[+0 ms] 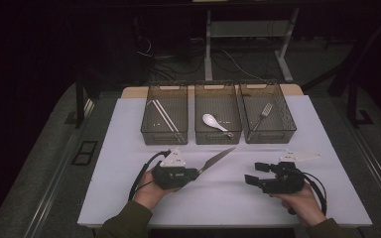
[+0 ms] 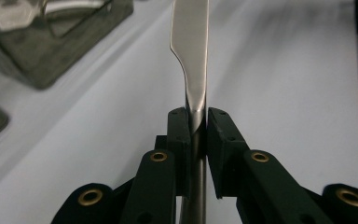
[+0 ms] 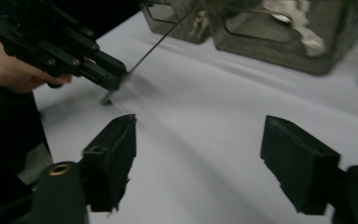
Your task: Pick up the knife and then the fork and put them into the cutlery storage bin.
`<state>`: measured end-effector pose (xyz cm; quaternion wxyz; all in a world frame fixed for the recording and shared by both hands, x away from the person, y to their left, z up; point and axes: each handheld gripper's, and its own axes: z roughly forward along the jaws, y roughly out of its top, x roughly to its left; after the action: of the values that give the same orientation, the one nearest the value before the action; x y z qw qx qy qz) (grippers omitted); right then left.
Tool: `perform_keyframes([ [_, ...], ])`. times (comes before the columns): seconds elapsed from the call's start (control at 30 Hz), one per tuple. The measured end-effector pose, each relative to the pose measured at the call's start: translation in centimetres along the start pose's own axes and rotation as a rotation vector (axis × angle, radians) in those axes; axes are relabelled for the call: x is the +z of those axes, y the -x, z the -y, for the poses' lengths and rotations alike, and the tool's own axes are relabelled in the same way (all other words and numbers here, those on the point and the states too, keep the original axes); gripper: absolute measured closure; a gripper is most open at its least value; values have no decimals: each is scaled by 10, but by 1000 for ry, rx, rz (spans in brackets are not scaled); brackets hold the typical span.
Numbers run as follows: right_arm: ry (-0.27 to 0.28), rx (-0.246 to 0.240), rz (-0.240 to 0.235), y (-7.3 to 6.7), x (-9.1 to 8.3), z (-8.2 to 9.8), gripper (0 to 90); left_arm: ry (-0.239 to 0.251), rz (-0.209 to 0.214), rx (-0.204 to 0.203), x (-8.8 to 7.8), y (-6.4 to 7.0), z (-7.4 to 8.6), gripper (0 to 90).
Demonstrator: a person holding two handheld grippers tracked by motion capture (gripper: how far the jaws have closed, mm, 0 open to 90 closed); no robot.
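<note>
The left gripper (image 1: 196, 173) is clenched on a knife (image 1: 217, 160) by its handle; in the left gripper view the pads (image 2: 179, 128) press both sides of the steel shank, w/ the blade (image 2: 191, 42) running straight up and away. In the high view the knife sticks out from the gripper toward the upper right, blade tip near the front of the middle bin (image 1: 217, 85), above the white mat (image 1: 228, 198).

The right gripper (image 1: 254, 173) sits well apart at the right side of the mat, jaws spread w/ nothing between them; the right gripper view shows bare mat in the gap.

Three grey bins stand in a row at the far edge: left bin (image 1: 164, 85) has chopsticks (image 1: 164, 117), middle has a white spoon (image 1: 212, 121), right bin (image 1: 263, 84) has a fork (image 1: 264, 113).
</note>
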<state>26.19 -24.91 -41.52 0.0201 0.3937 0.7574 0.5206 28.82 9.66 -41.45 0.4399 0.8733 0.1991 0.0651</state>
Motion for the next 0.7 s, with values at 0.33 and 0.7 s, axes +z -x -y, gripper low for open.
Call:
perform_keyframes([
  [0.33,45,5,-117,-22,34,-27,508,38,-47,28,17,20,-25,791],
  [0.7,90,73,-134,-16,56,-36,780,61,-115,21,26,27,-33,791],
])
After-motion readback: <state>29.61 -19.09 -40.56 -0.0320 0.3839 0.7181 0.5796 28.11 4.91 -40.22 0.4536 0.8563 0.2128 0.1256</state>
